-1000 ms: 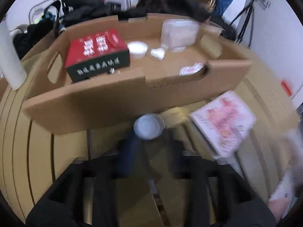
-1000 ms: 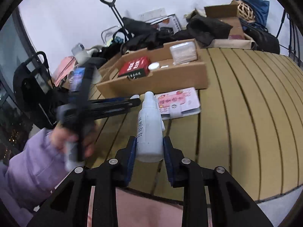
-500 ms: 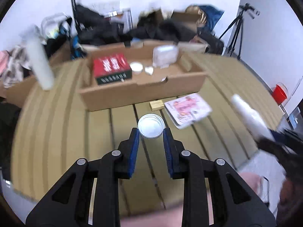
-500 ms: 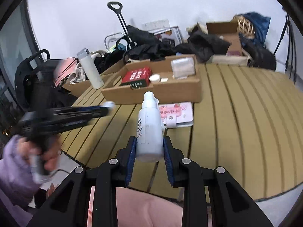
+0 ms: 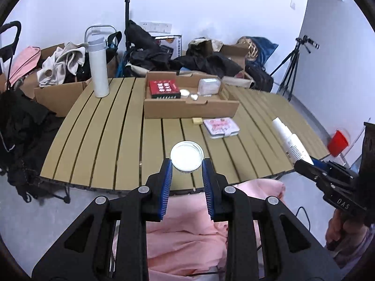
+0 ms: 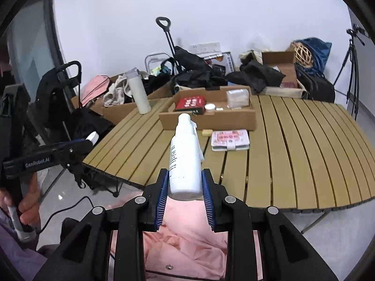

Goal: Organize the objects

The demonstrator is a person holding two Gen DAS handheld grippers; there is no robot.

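Observation:
My left gripper is shut on a small round white jar, held above the near edge of the slatted table. My right gripper is shut on a white spray bottle, held off the table's near edge, nozzle pointing away. The bottle also shows in the left wrist view. A cardboard tray at the table's far middle holds a red box, a clear plastic box and small white items. A pink case and a small tan block lie in front of the tray.
A tall white flask stands at the table's far left. Bags, clothes and cardboard boxes are piled behind the table. A tripod stands at right. Pink cloth lies below both grippers.
Both grippers have pulled back from the tray towards the table's near edge and risen, each still holding its object. The tray and pink case now look far smaller.

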